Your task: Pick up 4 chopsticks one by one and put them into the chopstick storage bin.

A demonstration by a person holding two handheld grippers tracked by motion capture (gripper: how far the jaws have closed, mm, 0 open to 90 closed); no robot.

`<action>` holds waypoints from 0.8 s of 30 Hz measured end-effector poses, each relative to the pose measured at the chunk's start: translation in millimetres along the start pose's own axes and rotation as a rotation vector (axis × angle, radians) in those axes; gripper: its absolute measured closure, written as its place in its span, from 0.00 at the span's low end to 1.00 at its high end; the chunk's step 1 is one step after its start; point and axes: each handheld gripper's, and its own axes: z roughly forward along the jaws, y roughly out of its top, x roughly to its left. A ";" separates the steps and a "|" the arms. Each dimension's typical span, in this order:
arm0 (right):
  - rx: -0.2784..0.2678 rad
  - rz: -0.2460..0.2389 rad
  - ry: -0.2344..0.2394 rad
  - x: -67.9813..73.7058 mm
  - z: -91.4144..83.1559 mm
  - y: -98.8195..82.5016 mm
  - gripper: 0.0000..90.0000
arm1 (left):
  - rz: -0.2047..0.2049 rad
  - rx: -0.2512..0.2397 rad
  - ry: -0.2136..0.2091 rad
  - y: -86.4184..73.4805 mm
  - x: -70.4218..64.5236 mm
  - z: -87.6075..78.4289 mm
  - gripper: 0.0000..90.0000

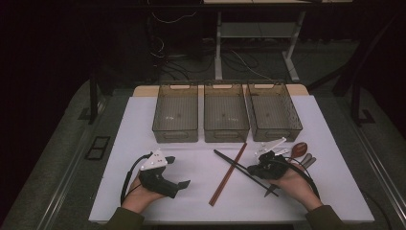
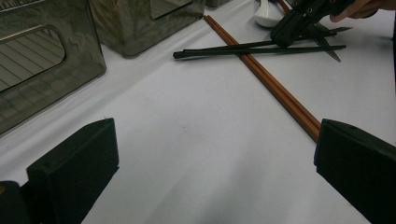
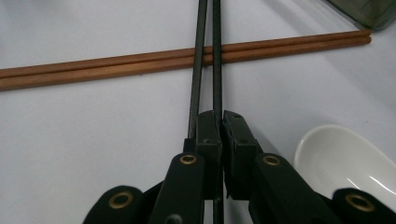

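A pair of black chopsticks [image 1: 233,164] lies slanted on the white mat, across a pair of brown chopsticks [image 1: 227,178]. My right gripper [image 1: 250,169] is low over the black pair's near end. In the right gripper view its jaws [image 3: 222,116] are shut on one black chopstick [image 3: 217,56], and the other black stick [image 3: 198,56] runs just outside the left jaw. Both cross over the brown chopsticks [image 3: 116,67]. My left gripper [image 1: 178,171] rests on the mat at the left, open [image 2: 215,158], with bare mat between its jaws. The brown chopsticks [image 2: 275,88] reach toward its right jaw.
Three smoky clear bins [image 1: 175,134] [image 1: 226,134] [image 1: 277,132] stand in a row at the back of the mat. A white spoon [image 3: 345,158] lies right beside my right gripper. A brown spoon [image 1: 299,149] and grey utensils [image 1: 307,161] lie at the right.
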 end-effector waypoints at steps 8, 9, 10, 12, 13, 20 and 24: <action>-0.031 0.010 0.000 -1.5 -4.9 0.5 0.95 | 0.001 0.002 0.000 0.0 0.1 -0.1 0.00; -0.033 0.011 -0.002 -1.8 -5.5 0.4 0.95 | 0.001 0.003 0.000 0.0 0.1 -0.2 0.00; -0.036 0.016 0.002 -2.3 -7.0 0.3 0.95 | 0.002 0.003 0.000 0.0 0.1 -0.2 0.00; -0.040 0.014 0.004 -2.9 -7.8 0.3 0.95 | 0.001 0.000 0.000 -0.2 0.2 0.1 0.00; -0.045 0.017 0.007 -3.1 -8.6 0.3 0.95 | 0.001 0.001 0.000 -0.2 0.3 0.1 0.00; -0.071 0.031 0.015 -4.2 -13.0 0.8 0.95 | 0.006 0.003 0.000 -0.2 -0.1 0.2 0.00; -0.101 0.032 0.021 -4.5 -14.5 4.0 0.95 | 0.004 0.003 -0.001 -0.2 0.1 0.0 0.00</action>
